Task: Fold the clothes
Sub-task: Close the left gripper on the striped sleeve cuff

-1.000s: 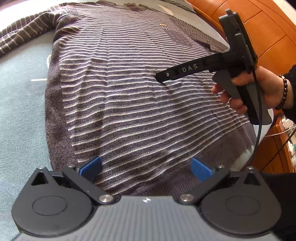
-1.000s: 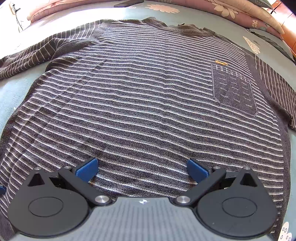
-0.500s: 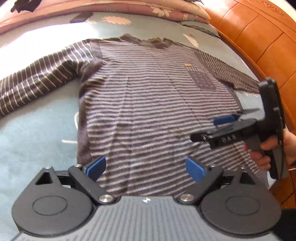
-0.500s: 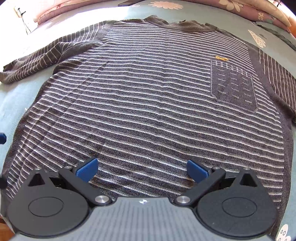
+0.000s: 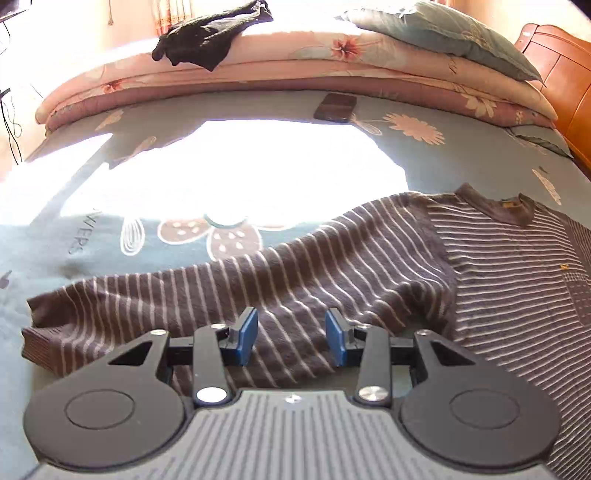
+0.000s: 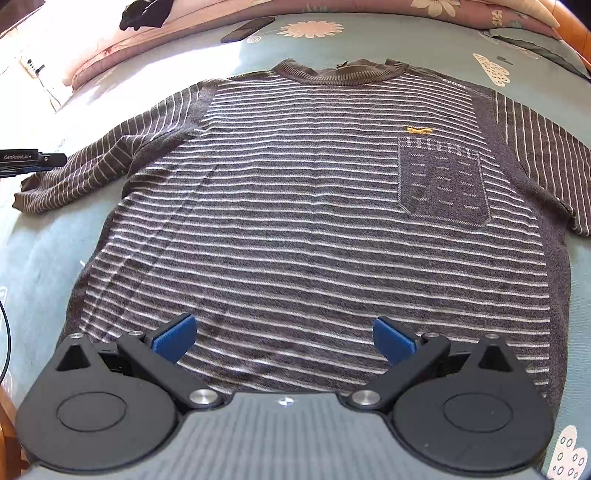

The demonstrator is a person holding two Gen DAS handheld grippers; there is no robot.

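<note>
A dark grey sweater (image 6: 314,221) with thin white stripes lies flat, front up, on the bed, collar (image 6: 340,72) at the far end and chest pocket (image 6: 443,181) to the right. Its left sleeve (image 5: 295,280) stretches out sideways. My left gripper (image 5: 291,336) hovers low over the middle of that sleeve, jaws narrowed with a clear gap, striped fabric showing between the blue pads (image 5: 247,336). One finger of the left gripper (image 6: 33,160) pokes in near the sleeve's cuff. My right gripper (image 6: 284,336) stands wide open above the hem, holding nothing.
The blue floral bedsheet (image 5: 461,155) surrounds the sweater, with a bright sun patch beyond the sleeve. Folded quilts (image 5: 295,74), a pillow (image 5: 443,33) and a black garment (image 5: 210,37) line the far side. A dark phone (image 5: 336,107) lies near them. Wooden headboard (image 5: 561,74) at right.
My left gripper has swung left from the sweater's body to the outstretched left sleeve, and its jaws have narrowed. The right gripper has drawn back a little and stays open over the hem.
</note>
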